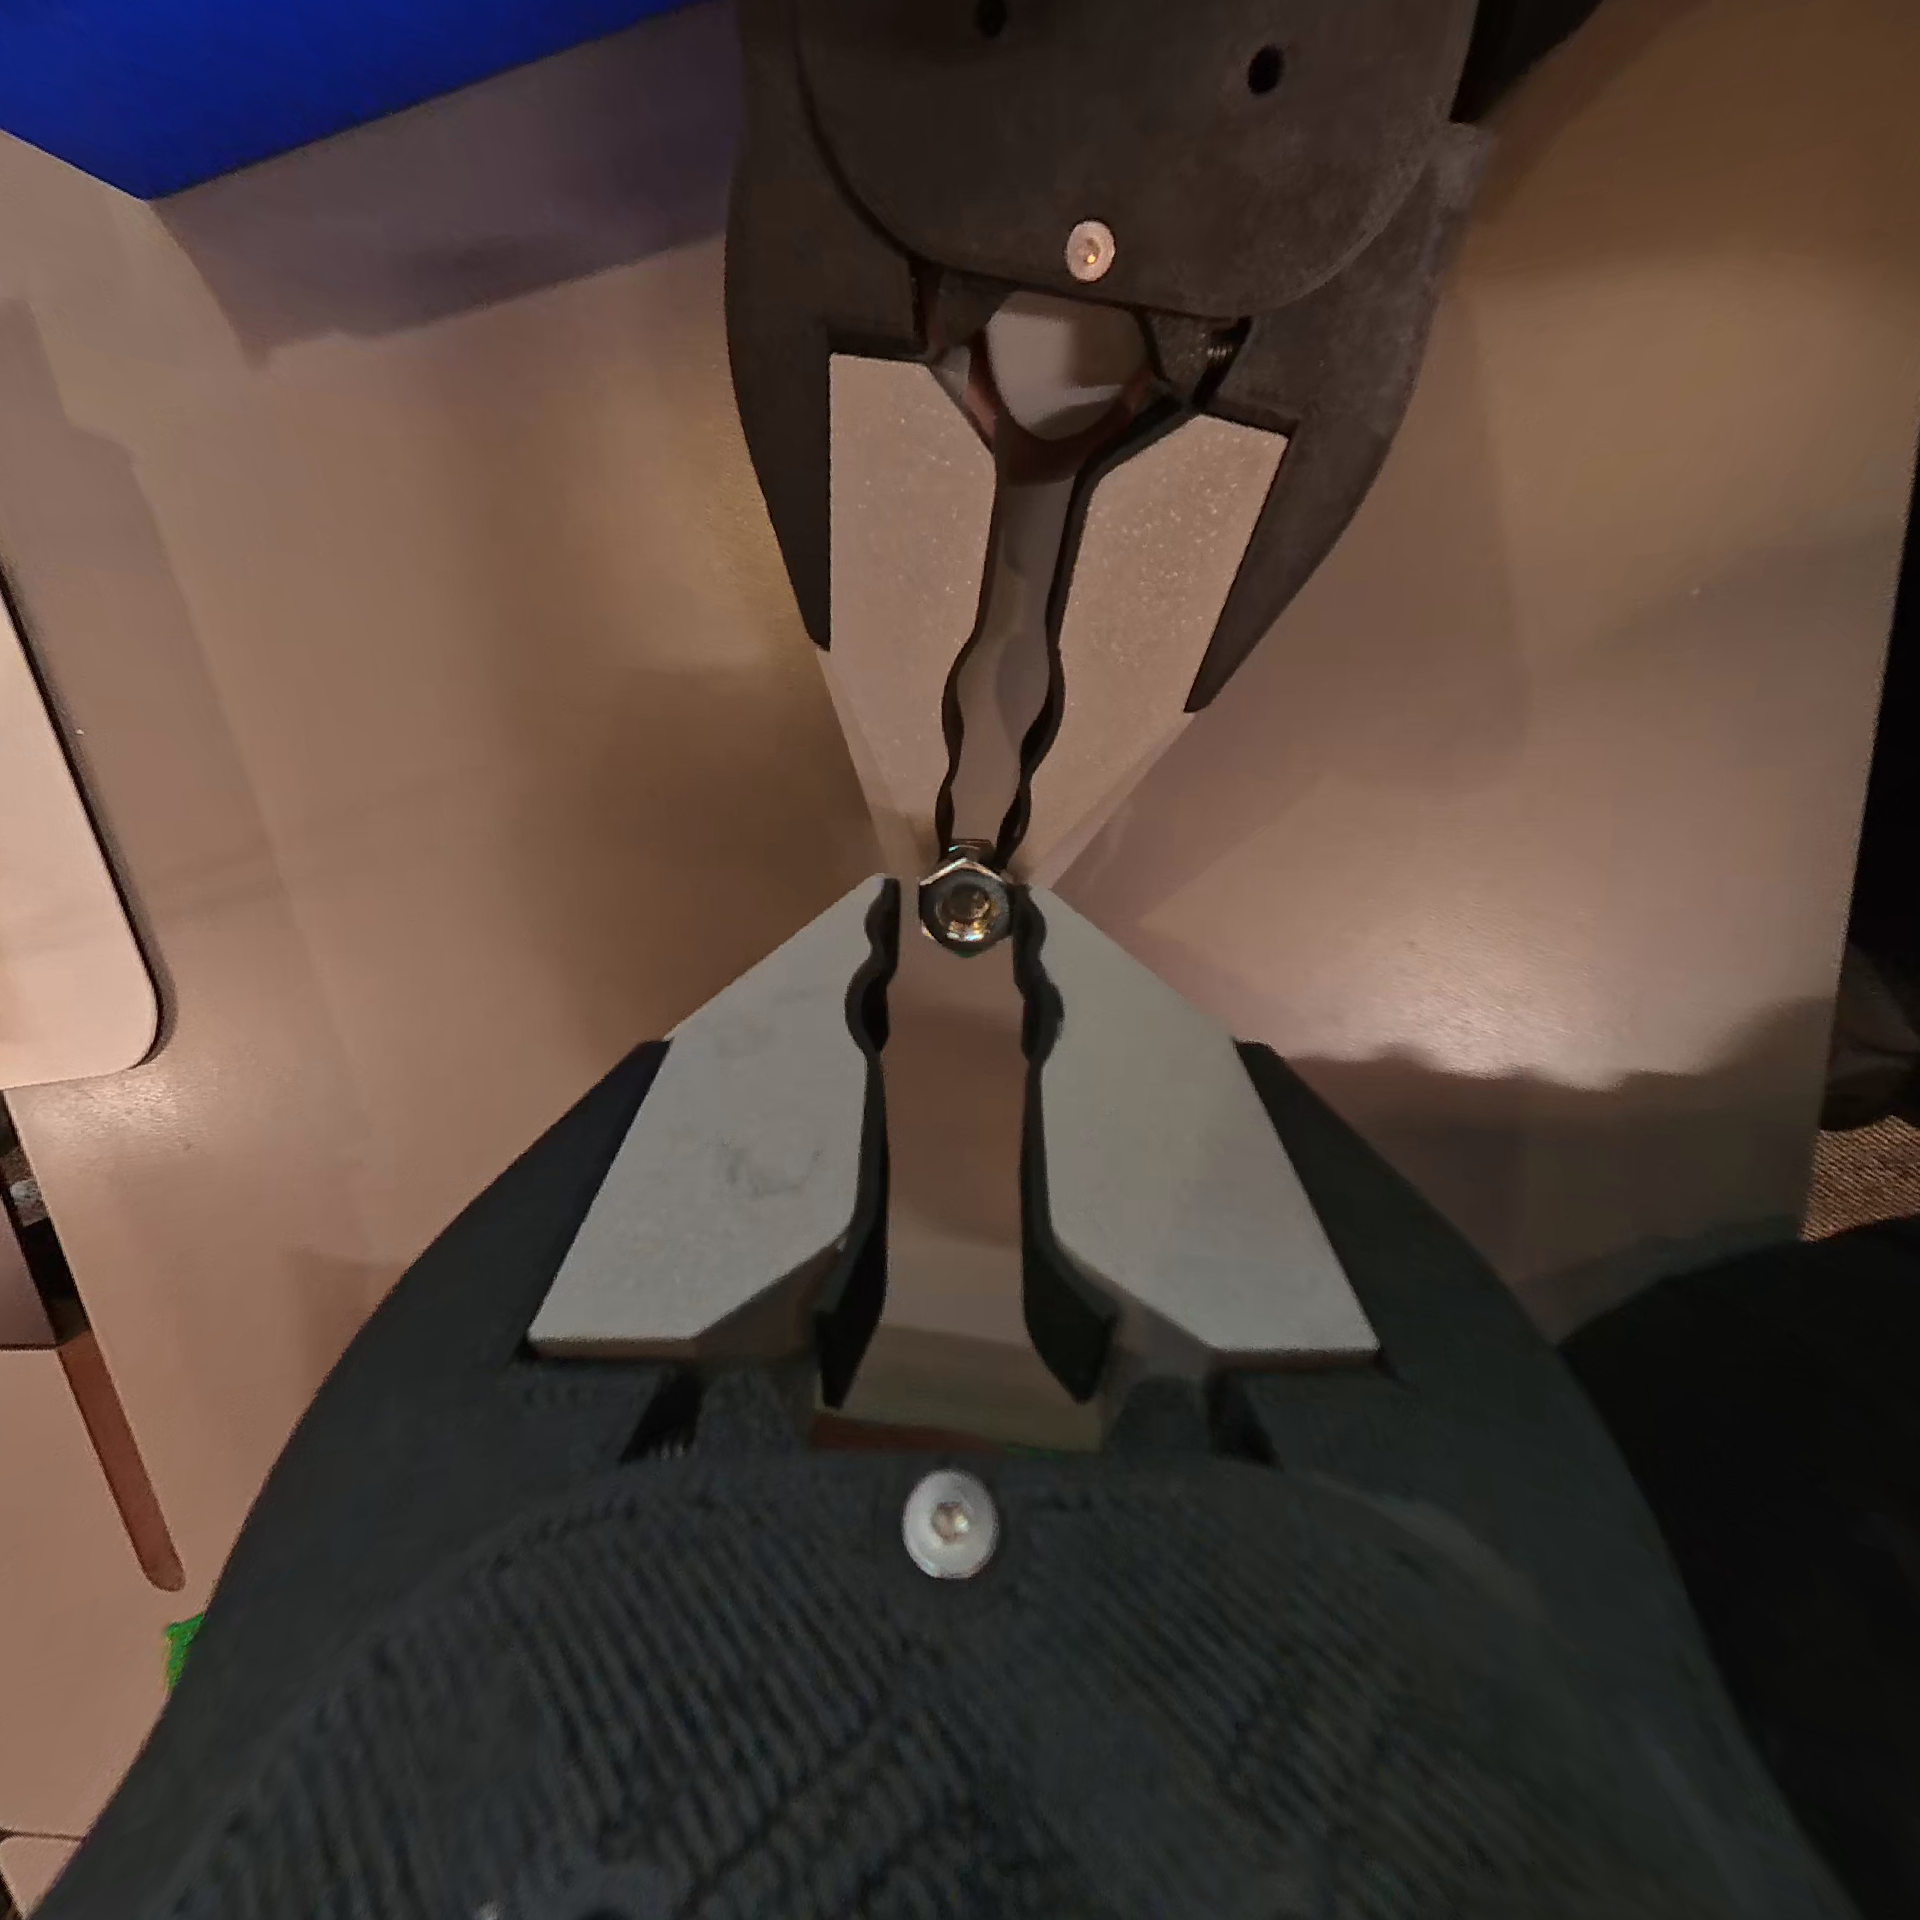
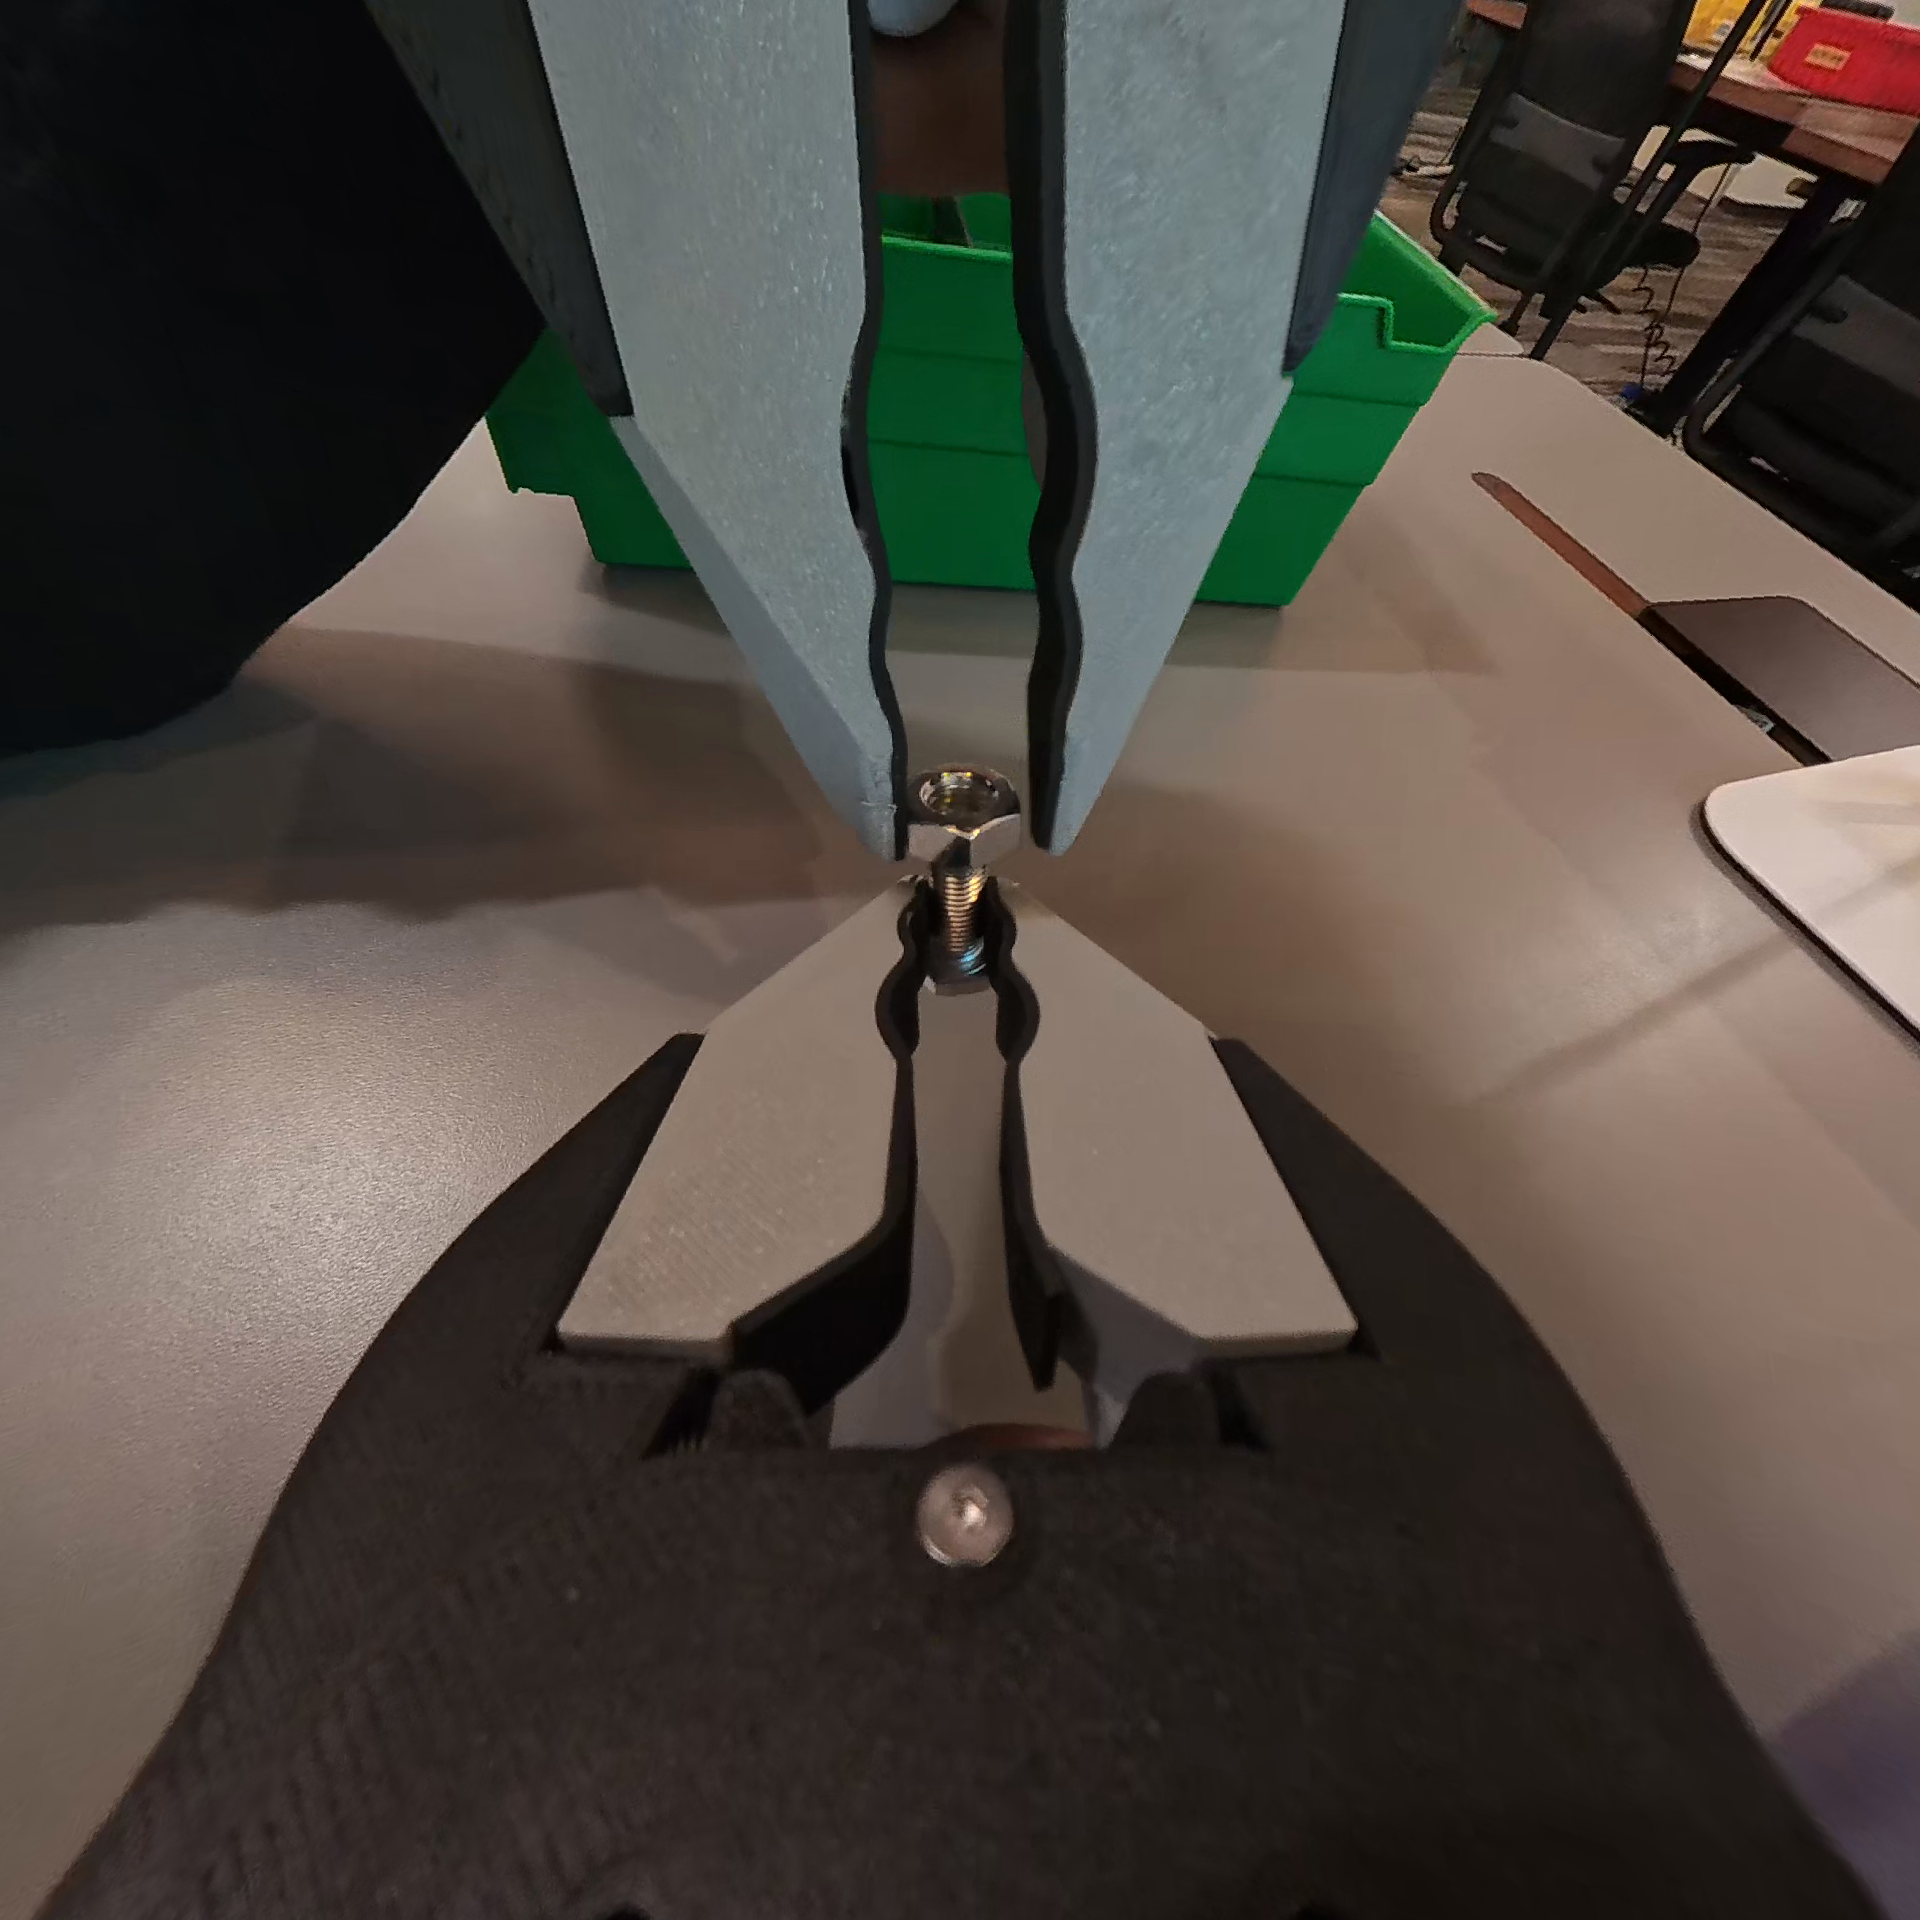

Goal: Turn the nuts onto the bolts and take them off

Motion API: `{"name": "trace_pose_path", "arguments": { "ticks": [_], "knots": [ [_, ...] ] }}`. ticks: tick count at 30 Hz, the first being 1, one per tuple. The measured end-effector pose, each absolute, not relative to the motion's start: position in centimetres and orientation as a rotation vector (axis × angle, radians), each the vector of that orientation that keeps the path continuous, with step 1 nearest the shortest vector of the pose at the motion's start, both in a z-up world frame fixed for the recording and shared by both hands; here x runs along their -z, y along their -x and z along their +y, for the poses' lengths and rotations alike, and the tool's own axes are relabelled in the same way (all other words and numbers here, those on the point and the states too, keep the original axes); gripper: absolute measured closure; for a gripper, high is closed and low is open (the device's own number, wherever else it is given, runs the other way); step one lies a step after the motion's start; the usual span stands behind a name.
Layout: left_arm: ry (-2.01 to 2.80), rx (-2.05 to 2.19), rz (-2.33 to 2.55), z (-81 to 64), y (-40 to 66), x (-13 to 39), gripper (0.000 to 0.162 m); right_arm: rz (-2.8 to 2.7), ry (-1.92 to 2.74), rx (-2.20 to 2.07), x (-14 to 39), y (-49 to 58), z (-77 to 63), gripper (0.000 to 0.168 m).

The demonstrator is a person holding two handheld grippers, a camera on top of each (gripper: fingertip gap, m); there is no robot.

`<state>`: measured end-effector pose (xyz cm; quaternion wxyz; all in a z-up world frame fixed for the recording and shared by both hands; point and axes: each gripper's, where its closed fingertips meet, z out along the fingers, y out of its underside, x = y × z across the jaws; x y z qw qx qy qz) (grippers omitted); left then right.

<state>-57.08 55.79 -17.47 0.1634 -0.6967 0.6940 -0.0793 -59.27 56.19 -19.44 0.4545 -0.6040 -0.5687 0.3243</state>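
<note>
My right gripper [image 2: 956,914] is shut on a silver bolt [image 2: 954,925], gripping it near the head, with the threaded end pointing away from me. My left gripper [image 2: 964,831] comes from the far side and is shut on a silver hex nut [image 2: 961,812] that sits on the tip of the bolt's thread. In the left wrist view, my left gripper [image 1: 961,906] holds the nut [image 1: 964,914] face-on. The right gripper [image 1: 982,831] meets it from the top of that view. Both are held above the grey table [image 2: 312,1039].
A green plastic bin [image 2: 1340,436] stands on the table behind the left gripper. A white board [image 2: 1849,862] and a dark flat device [image 2: 1766,665] lie at the right. Office chairs [image 2: 1558,177] stand beyond the table. A blue surface [image 1: 208,83] shows at the top left. The tips of both grippers are at nearly the same place.
</note>
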Motion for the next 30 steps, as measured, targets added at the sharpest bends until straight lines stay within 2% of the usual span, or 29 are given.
{"name": "trace_pose_path", "arguments": {
  "ticks": [8, 16, 21, 30],
  "knots": [
    [1.892, 0.272, 1.956, 55.4, 56.4, 16.0, 0.130, -1.410, 1.497, -0.807, 19.5, 59.3, 56.1, 0.162],
    [1.731, 0.380, 1.654, 56.1, 55.8, 10.4, 0.125, -1.382, 1.510, -0.836, 19.1, 59.0, 56.5, 0.162],
    [1.818, 0.361, 1.521, 55.8, 57.5, 11.3, 0.116, -1.353, 1.497, -0.854, 18.0, 58.6, 56.6, 0.162],
    [1.897, 0.607, 0.950, 55.6, 58.7, 14.2, 0.116, -1.281, 1.506, -0.918, 15.7, 57.7, 57.0, 0.162]
  ]
}}
